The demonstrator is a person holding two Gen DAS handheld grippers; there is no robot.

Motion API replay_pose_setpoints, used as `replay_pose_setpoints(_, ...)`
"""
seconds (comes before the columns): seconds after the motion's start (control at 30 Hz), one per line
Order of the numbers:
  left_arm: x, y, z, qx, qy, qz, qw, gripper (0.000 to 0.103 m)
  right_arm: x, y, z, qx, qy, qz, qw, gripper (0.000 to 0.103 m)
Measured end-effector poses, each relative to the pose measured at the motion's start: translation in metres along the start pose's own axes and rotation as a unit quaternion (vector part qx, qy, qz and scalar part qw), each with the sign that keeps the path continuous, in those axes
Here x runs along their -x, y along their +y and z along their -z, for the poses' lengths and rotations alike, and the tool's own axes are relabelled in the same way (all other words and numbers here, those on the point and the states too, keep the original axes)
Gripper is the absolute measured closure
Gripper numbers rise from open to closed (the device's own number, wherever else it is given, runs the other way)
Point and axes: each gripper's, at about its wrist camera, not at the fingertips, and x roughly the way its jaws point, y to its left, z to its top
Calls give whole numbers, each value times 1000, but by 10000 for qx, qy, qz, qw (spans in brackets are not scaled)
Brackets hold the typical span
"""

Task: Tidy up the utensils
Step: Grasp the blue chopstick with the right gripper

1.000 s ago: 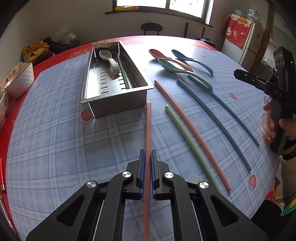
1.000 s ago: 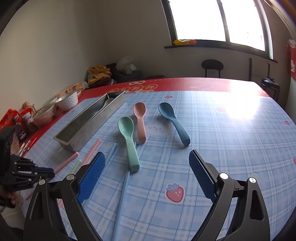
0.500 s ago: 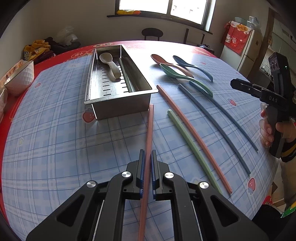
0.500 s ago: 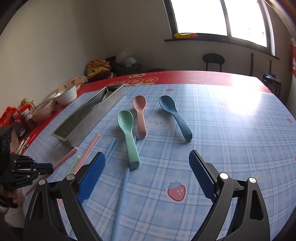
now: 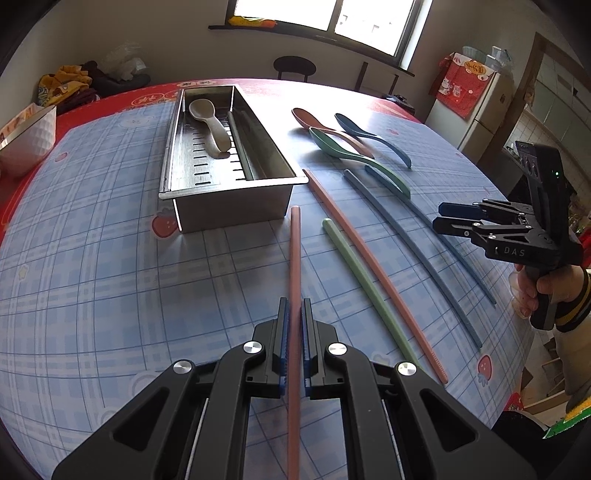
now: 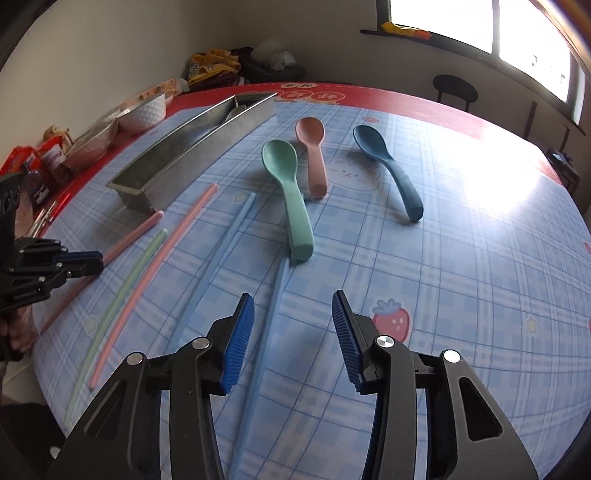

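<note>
Below me the tabletop (image 5: 92, 280) wears a blue plaid cloth with strawberry prints and a red border; a window (image 5: 325, 14) brightens the far wall. My left gripper (image 5: 294, 325) clamps a pink chopstick (image 5: 294, 254) near the steel tray (image 5: 229, 210). My right gripper (image 6: 291, 325), jaws just narrowing but apart, straddles a blue chopstick (image 6: 266, 332).

Left gripper (image 5: 294, 325) is clamping a pink chopstick (image 5: 294, 258), its far tip lying just near of the steel tray (image 5: 229, 210). A beige spoon (image 5: 208, 125) is lying inside the tray. Right of it, a green chopstick (image 5: 362, 284), a second pink chopstick (image 5: 373, 266) and three spoons are resting on the tablecloth (image 5: 110, 266); the right gripper (image 5: 443, 216) is hovering at far right, jaws having just been closing, nothing seen between them.
</note>
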Motion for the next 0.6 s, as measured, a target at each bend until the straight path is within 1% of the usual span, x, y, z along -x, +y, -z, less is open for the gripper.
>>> replay_pose_setpoints(0.1, 0, 0, 0, 1, 9, 45, 10000, 97, -5, 7, -2, 120, 80, 87, 9999, 72)
replay_pose_setpoints(0.13, 0, 1, 0, 14, 13, 63, 10000, 97, -6, 9, -3, 151, 79, 111, 9998, 74)
replay_pose_setpoints(0.2, 0, 1, 1, 23, 21, 117, 9999, 97, -8, 11, -6, 152, 93, 48, 9998, 80)
replay_pose_setpoints(0.23, 0, 1, 1, 35, 20, 127, 9999, 97, -9, 13, -7, 151, 94, 5, 9998, 89)
replay_pose_setpoints(0.27, 0, 1, 1, 29, 20, 129, 9999, 97, -10, 16, -8, 182, 90, -6, 9998, 94)
replay_pose_setpoints(0.37, 0, 0, 0, 10, 17, 119, 9999, 97, -13, 23, -12, 305, 80, 13, 9995, 96)
replay_pose_setpoints(0.5, 0, -3, 1, -26, 10, 68, 10000, 95, -17, 24, -17, 277, 99, -30, 9996, 96)
replay_pose_setpoints(0.6, 0, -4, 1, -42, 6, 41, 10000, 95, -19, 27, -19, 292, 94, 15, 9995, 96)
